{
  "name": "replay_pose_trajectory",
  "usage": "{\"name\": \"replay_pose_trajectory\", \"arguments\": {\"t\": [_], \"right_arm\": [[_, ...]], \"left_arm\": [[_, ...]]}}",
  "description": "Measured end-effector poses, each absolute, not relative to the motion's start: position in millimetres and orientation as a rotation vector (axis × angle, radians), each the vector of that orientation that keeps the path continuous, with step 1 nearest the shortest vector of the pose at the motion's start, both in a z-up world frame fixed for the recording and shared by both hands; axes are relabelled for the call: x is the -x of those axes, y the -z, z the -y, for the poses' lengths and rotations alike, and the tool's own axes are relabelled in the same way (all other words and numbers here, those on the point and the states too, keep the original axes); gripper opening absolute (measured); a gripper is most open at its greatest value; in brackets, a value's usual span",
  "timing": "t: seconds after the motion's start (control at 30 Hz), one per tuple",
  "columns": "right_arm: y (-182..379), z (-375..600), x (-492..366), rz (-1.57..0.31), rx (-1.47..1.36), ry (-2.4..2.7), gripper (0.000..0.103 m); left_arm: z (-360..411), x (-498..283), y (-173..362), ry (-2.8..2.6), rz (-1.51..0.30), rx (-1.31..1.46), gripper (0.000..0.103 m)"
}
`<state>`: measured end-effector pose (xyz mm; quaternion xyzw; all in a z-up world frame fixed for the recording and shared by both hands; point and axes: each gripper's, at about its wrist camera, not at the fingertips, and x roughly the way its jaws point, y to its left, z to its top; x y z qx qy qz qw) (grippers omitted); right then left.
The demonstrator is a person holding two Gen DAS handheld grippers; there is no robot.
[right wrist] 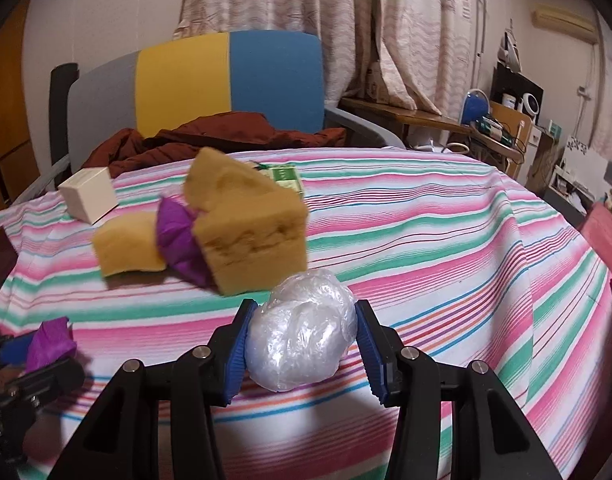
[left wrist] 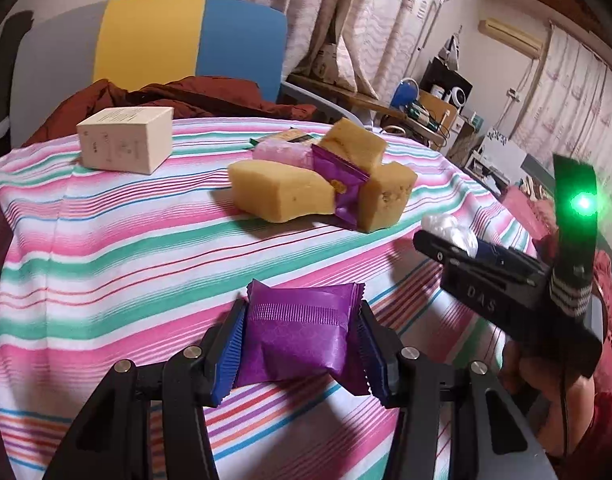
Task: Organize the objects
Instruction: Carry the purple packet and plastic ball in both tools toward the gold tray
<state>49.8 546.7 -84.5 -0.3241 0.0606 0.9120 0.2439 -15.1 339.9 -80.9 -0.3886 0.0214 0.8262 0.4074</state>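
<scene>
My left gripper (left wrist: 300, 336) is shut on a purple snack packet (left wrist: 302, 334) and holds it above the striped tablecloth (left wrist: 106, 240). My right gripper (right wrist: 302, 344) is shut on a crumpled clear plastic ball (right wrist: 302, 332); it also shows in the left wrist view (left wrist: 449, 228), at the right. Ahead lies a pile: yellow sponge blocks (left wrist: 280, 192) (right wrist: 246, 228), a second purple packet (left wrist: 343, 190) (right wrist: 178, 236) wedged between them, and a pink roll (left wrist: 280, 152). The left gripper's packet shows at the right wrist view's left edge (right wrist: 50, 342).
A white box (left wrist: 126, 144) (right wrist: 90, 196) sits at the table's far left. A green-and-tan packet (right wrist: 284, 176) lies behind the sponges. A chair with a dark red garment (left wrist: 186, 96) stands beyond the table. Shelves and clutter (left wrist: 437, 104) stand at the right.
</scene>
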Motion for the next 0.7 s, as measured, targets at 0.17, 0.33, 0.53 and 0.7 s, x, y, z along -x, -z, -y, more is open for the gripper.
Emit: {"name": "replay_pose_trajectory", "arguments": {"t": [0.17, 0.33, 0.53, 0.7], "right_arm": [[82, -525, -57, -0.164, 0.888, -2.537, 0.050], [82, -503, -72, -0.318, 0.898, -2.597, 0.050], [74, -475, -78, -0.368, 0.904, -2.651, 0.050], [65, -454, -76, -0.397, 0.907, -2.696, 0.050]], "left_arm": [[-325, 10, 81, -2.088, -0.021, 0.980, 0.053], [-312, 6, 82, -2.075, 0.010, 0.983, 0.053], [-289, -3, 75, -2.085, 0.024, 0.981, 0.053], [-260, -15, 63, -2.061, 0.108, 0.966, 0.053]]}}
